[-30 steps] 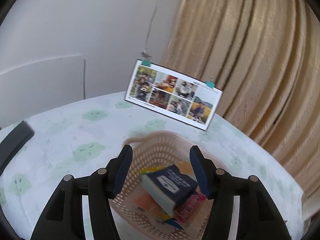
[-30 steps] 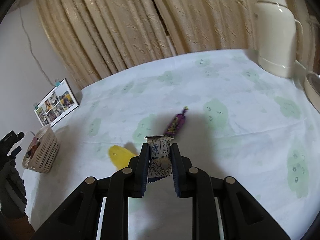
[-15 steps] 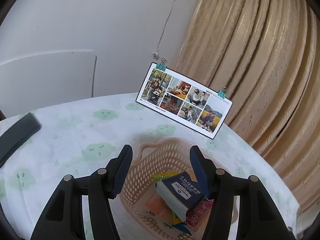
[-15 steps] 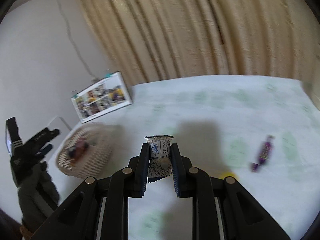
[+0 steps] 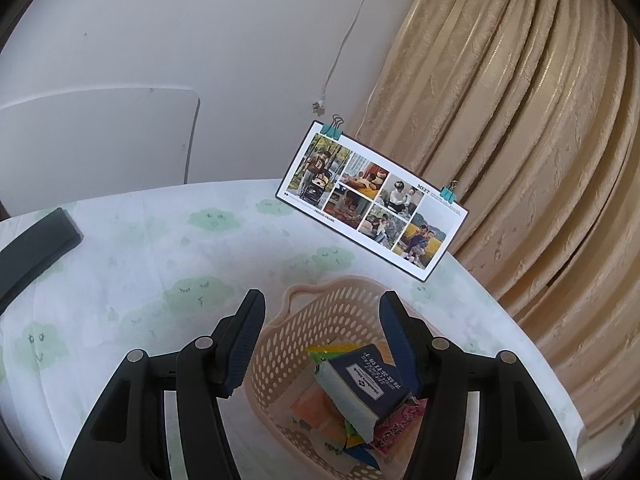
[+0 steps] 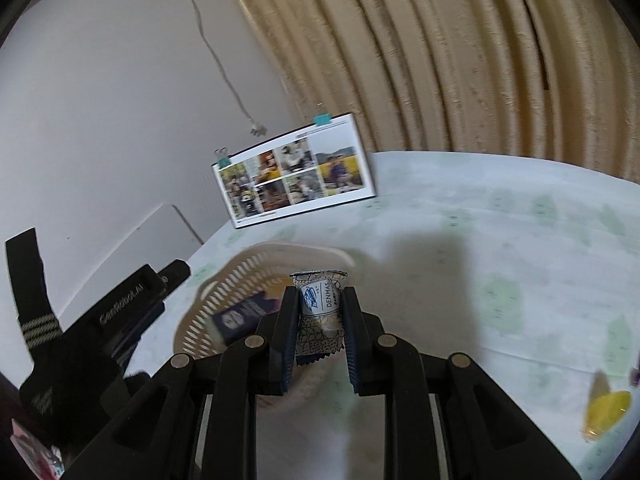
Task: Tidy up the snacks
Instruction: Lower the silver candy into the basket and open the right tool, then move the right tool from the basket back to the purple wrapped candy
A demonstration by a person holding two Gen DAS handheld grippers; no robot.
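The right gripper [image 6: 320, 322] is clamped on a wrapped snack [image 6: 319, 309], holding it above the basket [image 5: 320, 320] for release. The left gripper [image 5: 322, 340] hangs spread and empty over the basket near the table [image 5: 120, 248] edge.

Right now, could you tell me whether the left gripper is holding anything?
No, the left gripper is open and empty above the basket, with nothing between its fingers.

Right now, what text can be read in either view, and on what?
"DENMAS": snack packet clamped in the right gripper.
"GenRobot.AI": left gripper body.
"MEET", "FREEZE-FRAME": photo card.
Dark blue box in the basket: print too small to read.
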